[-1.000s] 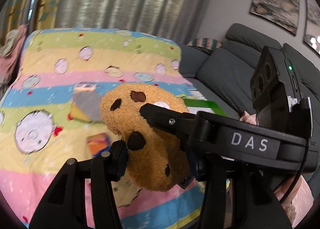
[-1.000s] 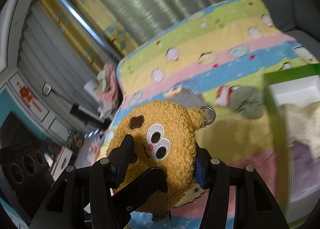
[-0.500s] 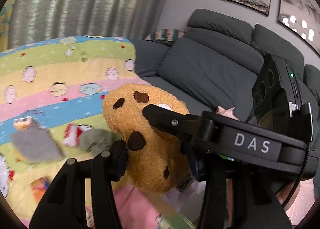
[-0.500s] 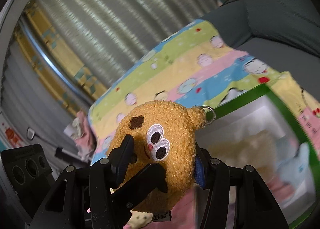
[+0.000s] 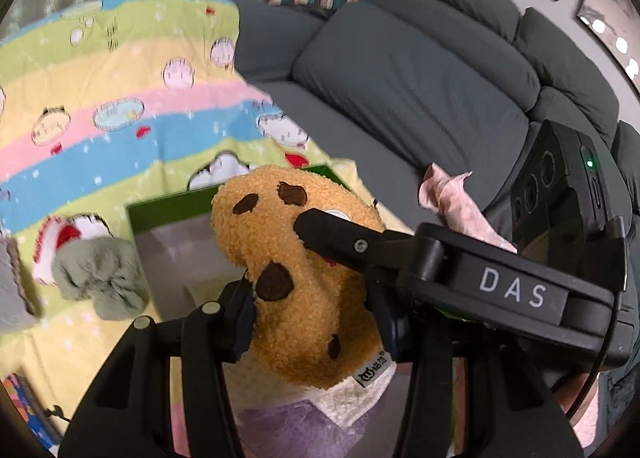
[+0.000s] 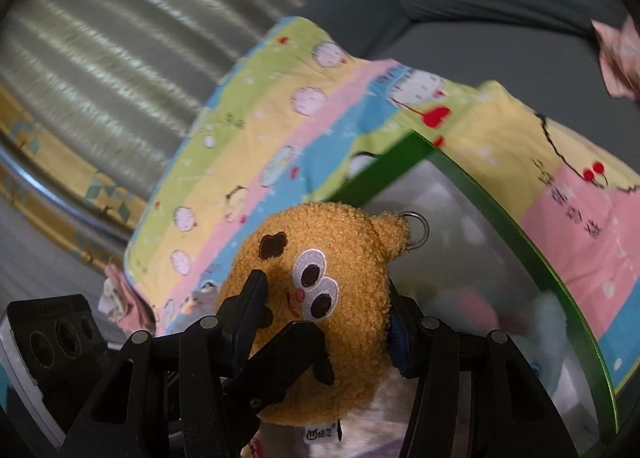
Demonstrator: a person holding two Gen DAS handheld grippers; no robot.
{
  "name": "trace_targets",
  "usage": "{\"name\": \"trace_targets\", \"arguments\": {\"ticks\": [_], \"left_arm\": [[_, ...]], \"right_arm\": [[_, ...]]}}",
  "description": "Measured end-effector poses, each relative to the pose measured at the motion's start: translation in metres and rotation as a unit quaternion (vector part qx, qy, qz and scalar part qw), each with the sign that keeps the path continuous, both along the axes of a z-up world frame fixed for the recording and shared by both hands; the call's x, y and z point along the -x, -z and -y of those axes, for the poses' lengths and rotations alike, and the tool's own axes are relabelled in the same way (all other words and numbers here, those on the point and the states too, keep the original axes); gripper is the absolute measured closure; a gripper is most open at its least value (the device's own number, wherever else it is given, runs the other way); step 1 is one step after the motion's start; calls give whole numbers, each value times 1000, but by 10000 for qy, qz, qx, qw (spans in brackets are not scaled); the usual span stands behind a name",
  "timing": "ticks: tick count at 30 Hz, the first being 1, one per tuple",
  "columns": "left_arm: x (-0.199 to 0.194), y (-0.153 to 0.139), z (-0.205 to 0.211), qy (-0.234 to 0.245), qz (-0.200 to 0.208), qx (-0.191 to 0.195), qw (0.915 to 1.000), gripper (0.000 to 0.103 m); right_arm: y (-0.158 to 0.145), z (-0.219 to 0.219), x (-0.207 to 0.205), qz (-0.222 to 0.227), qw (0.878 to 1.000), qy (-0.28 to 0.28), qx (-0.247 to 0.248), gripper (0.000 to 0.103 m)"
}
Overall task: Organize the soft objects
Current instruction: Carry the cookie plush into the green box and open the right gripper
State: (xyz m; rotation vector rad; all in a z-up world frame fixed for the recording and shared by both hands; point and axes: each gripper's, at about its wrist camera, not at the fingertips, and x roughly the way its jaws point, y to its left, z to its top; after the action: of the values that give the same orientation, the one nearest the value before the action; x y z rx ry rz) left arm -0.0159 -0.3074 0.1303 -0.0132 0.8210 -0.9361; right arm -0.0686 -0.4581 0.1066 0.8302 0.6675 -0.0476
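An orange plush cookie toy [image 5: 296, 290] with brown spots and stitched eyes [image 6: 332, 278] hangs between both grippers. My left gripper [image 5: 312, 314] is shut on its lower body from both sides. In the right wrist view my right gripper [image 6: 324, 310] is shut on the same toy. One right finger [image 5: 320, 225] crosses the toy's face in the left wrist view. The toy hangs above a green-rimmed box [image 6: 480, 193] that holds white, purple and pale blue soft things.
The box [image 5: 168, 209] stands on a striped cartoon blanket [image 5: 120, 97]. A grey-green cloth bundle [image 5: 100, 282] lies left of it. A grey sofa [image 5: 400, 69] with a pink cloth [image 5: 452, 197] on its seat is to the right. Curtains hang behind.
Both grippers have swung to the right with the toy, from over the blanket to above the green box. The grip on the toy looks the same.
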Motion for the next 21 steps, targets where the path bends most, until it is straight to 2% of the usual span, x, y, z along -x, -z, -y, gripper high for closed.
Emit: {"name": "trace_targets", "arguments": {"ticks": [3, 8, 13, 14, 17, 18, 21], "left_arm": [[-5, 11, 5, -10, -225, -109, 9997, 55], [-11, 20, 4, -120, -536, -52, 9985, 55], [-17, 26, -1, -434, -696, -216, 9964, 50], [-18, 26, -3, -503, -704, -233, 9960, 46], [-10, 19, -7, -575, -509, -396, 9963, 35], [-9, 17, -8, -585, -409, -445, 9965, 29], [1, 6, -17, -693, -33, -564, 9960, 21]], "right_arm": [[4, 2, -1, -72, 9999, 104, 67, 46], [6, -1, -7, -226, 9987, 269, 377, 49], [3, -7, -7, -276, 9974, 339, 567, 50], [2, -8, -6, -287, 9970, 362, 620, 50], [-1, -10, -2, -221, 9969, 363, 655, 44], [-3, -11, -1, -173, 9970, 360, 661, 40], [-10, -16, 6, -55, 9957, 454, 810, 27]]}}
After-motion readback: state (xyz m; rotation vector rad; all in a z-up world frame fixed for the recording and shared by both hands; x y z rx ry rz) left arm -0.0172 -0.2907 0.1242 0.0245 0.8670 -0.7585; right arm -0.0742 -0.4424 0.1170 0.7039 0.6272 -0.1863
